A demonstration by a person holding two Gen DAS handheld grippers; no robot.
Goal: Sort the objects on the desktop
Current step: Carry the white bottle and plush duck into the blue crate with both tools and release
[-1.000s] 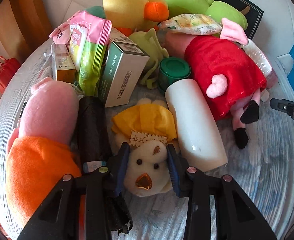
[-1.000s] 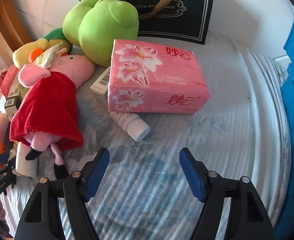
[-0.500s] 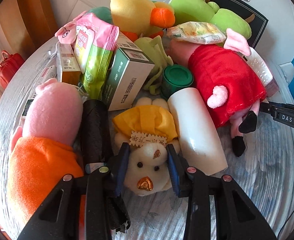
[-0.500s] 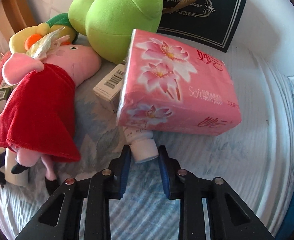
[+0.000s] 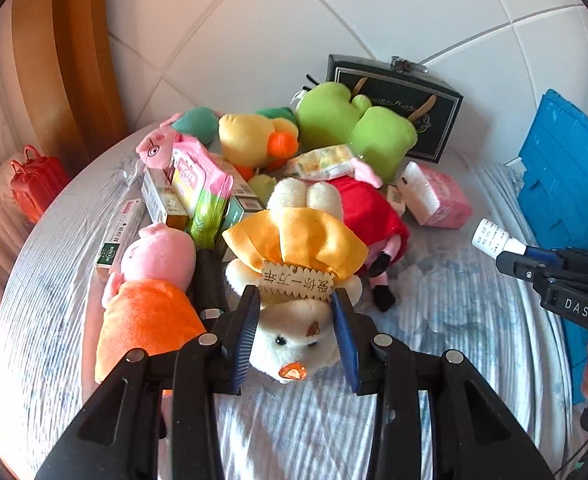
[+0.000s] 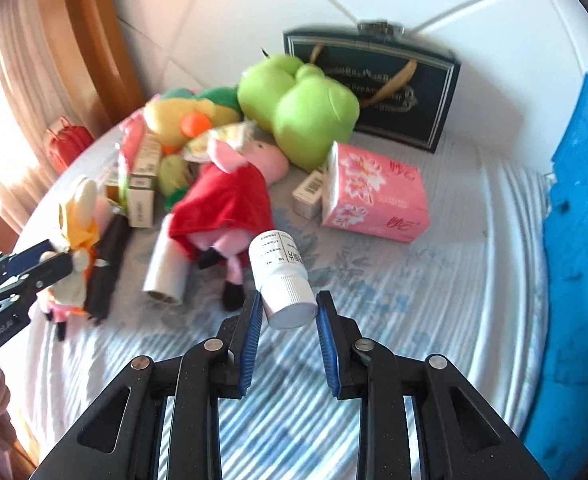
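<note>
My left gripper (image 5: pixel 295 330) is shut on the head of a cream plush animal (image 5: pixel 294 344) in a yellow cape and holds it lifted above the bed; it also shows in the right wrist view (image 6: pixel 74 240). My right gripper (image 6: pixel 288 320) is shut on the cap of a small white pill bottle (image 6: pixel 280 276), held above the striped sheet; the bottle also shows in the left wrist view (image 5: pixel 493 236). The remaining pile holds a red-dressed pig plush (image 6: pixel 226 200), an orange-dressed pig plush (image 5: pixel 150 300), a white roll (image 6: pixel 166 276) and a black roll (image 6: pixel 108 268).
A pink tissue pack (image 6: pixel 373 196), a green frog plush (image 6: pixel 297 108), a yellow duck plush (image 5: pixel 254 140) and several boxes (image 5: pixel 162 200) lie at the back. A dark gift bag (image 6: pixel 377 80) leans on the wall. A blue crate (image 6: pixel 573 240) stands at the right, a red case (image 5: pixel 34 184) at the left.
Both grippers have risen from the bed with their loads. The plush animal came up out of the pile, and the pill bottle was pulled from under the tissue pack.
</note>
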